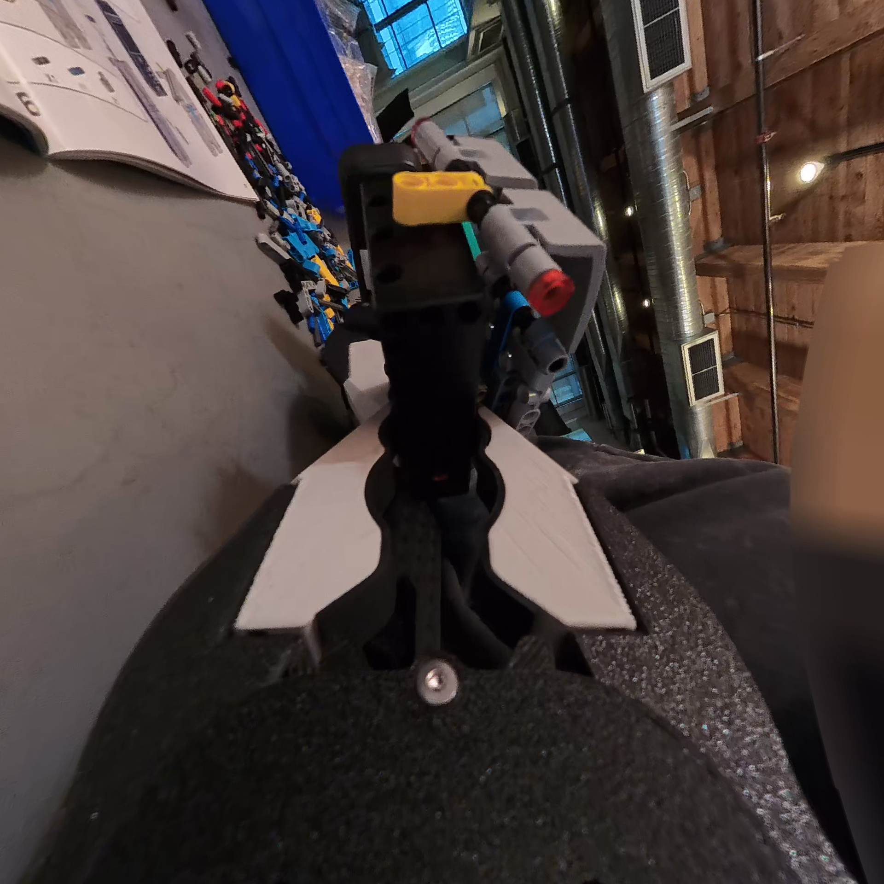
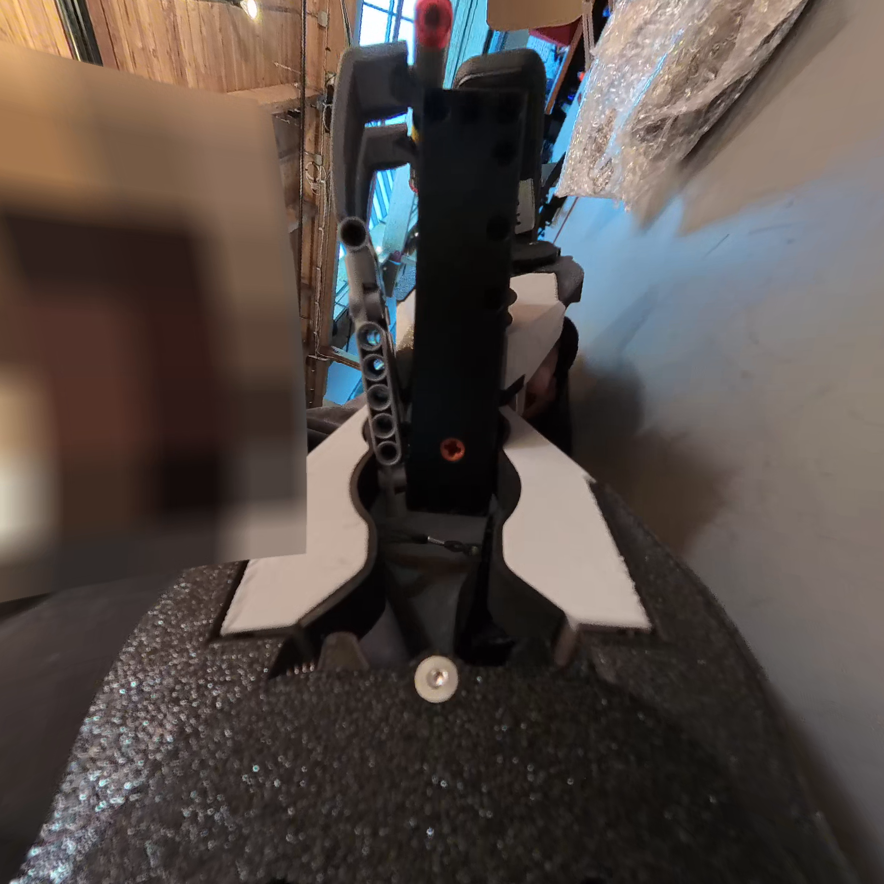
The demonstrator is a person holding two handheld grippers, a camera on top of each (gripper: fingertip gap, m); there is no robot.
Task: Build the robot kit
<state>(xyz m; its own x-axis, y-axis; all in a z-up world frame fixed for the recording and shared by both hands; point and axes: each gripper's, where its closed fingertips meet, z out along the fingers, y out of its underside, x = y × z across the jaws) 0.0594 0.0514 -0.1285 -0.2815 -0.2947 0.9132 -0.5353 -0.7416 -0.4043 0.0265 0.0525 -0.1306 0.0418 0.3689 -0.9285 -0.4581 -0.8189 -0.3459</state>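
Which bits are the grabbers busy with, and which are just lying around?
Busy with:
left gripper, shut on the brick model
right gripper, shut on the same model
yellow beam and grey rod on the model

Lying around:
loose bricks
booklet
plastic bags
table

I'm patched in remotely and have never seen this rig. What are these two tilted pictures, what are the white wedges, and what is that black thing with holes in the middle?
Each picture comes from a camera on a hand-held gripper, looking along its two white fingers. In the left wrist view, the left gripper is shut on a black building-brick assembly with a yellow beam and grey, red-tipped rods. The right wrist view shows the right gripper shut on the same assembly from its opposite end, beside a grey holed beam. On the grey table lie an open instruction booklet and a pile of loose coloured bricks. The blurred patches were added afterwards.
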